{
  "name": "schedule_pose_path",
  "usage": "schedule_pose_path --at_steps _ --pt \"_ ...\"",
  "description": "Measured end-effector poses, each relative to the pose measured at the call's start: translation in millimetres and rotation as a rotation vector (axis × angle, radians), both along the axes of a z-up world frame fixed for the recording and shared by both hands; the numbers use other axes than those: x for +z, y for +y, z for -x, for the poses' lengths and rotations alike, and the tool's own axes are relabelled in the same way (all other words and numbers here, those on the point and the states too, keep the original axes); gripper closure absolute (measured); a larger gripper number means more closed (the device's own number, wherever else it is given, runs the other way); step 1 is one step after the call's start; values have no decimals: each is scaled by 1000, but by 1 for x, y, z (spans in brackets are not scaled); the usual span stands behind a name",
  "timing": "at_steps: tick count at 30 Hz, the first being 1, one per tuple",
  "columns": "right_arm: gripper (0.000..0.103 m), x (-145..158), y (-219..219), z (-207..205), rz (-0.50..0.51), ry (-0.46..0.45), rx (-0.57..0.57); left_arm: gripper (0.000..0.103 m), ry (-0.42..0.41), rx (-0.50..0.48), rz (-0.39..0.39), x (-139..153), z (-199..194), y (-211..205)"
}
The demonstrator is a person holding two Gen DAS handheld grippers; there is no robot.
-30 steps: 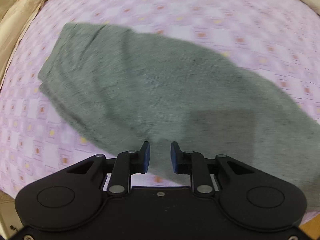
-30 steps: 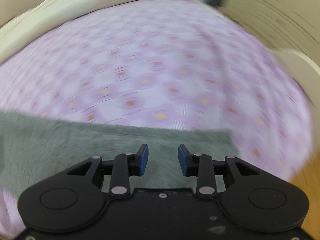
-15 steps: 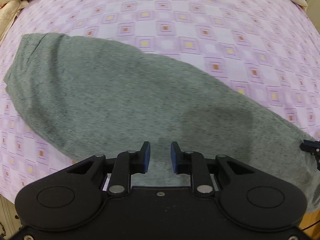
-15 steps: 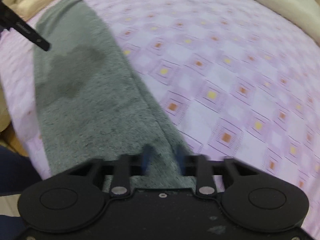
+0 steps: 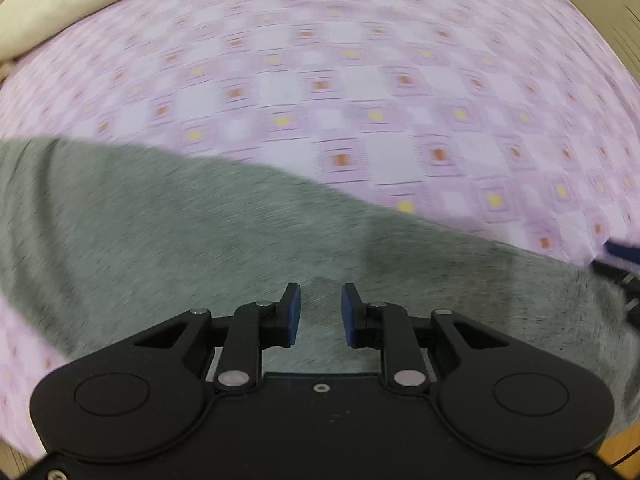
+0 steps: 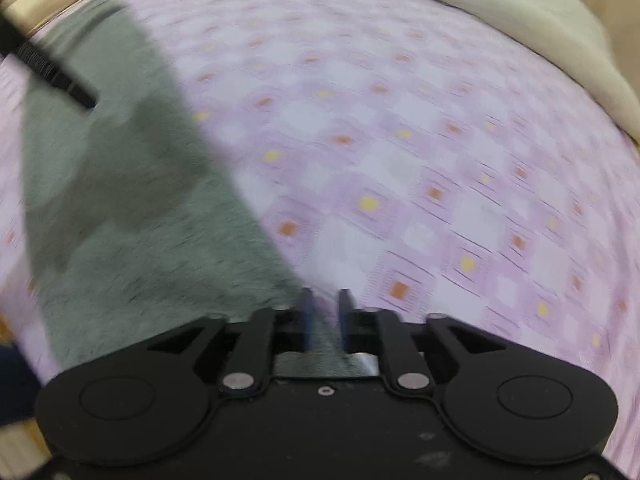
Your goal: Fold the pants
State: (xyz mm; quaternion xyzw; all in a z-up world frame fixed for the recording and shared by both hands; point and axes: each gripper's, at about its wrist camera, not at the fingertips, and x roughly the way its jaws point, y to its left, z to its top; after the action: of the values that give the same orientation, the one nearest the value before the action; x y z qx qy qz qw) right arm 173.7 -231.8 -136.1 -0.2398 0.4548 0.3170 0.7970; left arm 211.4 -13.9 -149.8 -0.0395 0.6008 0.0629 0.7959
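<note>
left gripper (image 5: 320, 314) spread above pants (image 5: 200, 232) | right gripper (image 6: 326, 316) reopening astride pants edge

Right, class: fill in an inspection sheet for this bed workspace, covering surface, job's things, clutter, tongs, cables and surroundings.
Surface: purple checked bedsheet with orange and yellow squares.
Job's things: grey knit pants lying flat in a long band on it.
Clutter: nothing seen.
Tongs: left tongs open over the pants, empty; right tongs have just been opening, pants' edge in the gap, unclamped.
Cables: nothing seen.
Surroundings: cream bedding along the sheet's far edge.
</note>
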Motion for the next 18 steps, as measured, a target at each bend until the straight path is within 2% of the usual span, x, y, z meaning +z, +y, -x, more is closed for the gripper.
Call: schedule_pose_path --at_steps 3,6,9,12,18 --pt "78 25 -31 10 -110 -22 -180 73 32 -56 -23 -15 -11 -14" --pt "77 35 -66 28 -100 -36 -342 72 77 -88 -38 -34 -22 -17" --pt "76 36 -106 41 -54 -23 -440 72 75 -96 -34 -32 -24 -15" --pt "76 29 -133 47 -20 30 -451 70 95 -109 -23 -32 -24 -12" --pt "76 13 -143 40 9 77 -343 68 87 -100 -28 -34 -24 -11"
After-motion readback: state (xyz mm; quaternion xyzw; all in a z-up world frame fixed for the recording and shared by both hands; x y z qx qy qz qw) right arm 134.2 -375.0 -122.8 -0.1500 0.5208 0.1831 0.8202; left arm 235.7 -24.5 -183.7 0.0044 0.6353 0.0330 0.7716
